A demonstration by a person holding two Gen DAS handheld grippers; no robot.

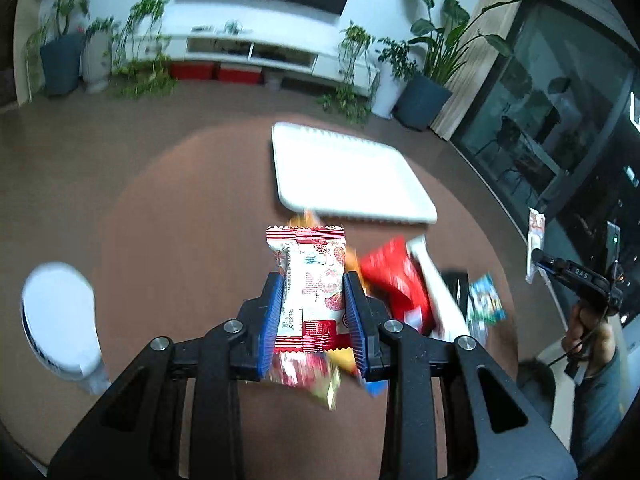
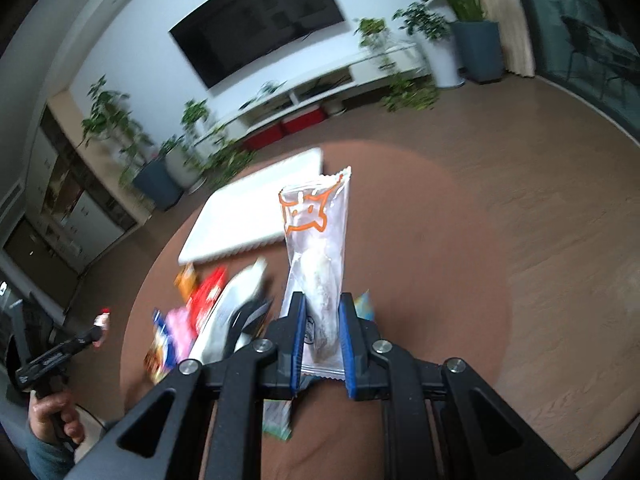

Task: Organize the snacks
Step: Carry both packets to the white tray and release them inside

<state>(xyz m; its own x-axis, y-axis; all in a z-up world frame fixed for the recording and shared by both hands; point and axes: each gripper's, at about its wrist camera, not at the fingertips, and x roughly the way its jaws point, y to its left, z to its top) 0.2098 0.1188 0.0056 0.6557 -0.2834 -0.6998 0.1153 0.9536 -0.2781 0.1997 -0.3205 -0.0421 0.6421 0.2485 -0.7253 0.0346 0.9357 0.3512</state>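
Wrist views: left tongs (image 1: 314, 300) clamp strawberry packet (image 1: 310, 280); right tongs (image 2: 322, 334) clamp clear packet (image 2: 318, 248).

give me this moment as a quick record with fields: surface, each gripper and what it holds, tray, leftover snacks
surface: round brown table
left gripper: shut on red and white strawberry snack packet
right gripper: shut on clear packet with orange cat drawing
white tray: on the table beyond both grippers, nothing in it
snack pile: loose packets on the table just short of the tray, blurred
other: white-lidded container at the table's left edge
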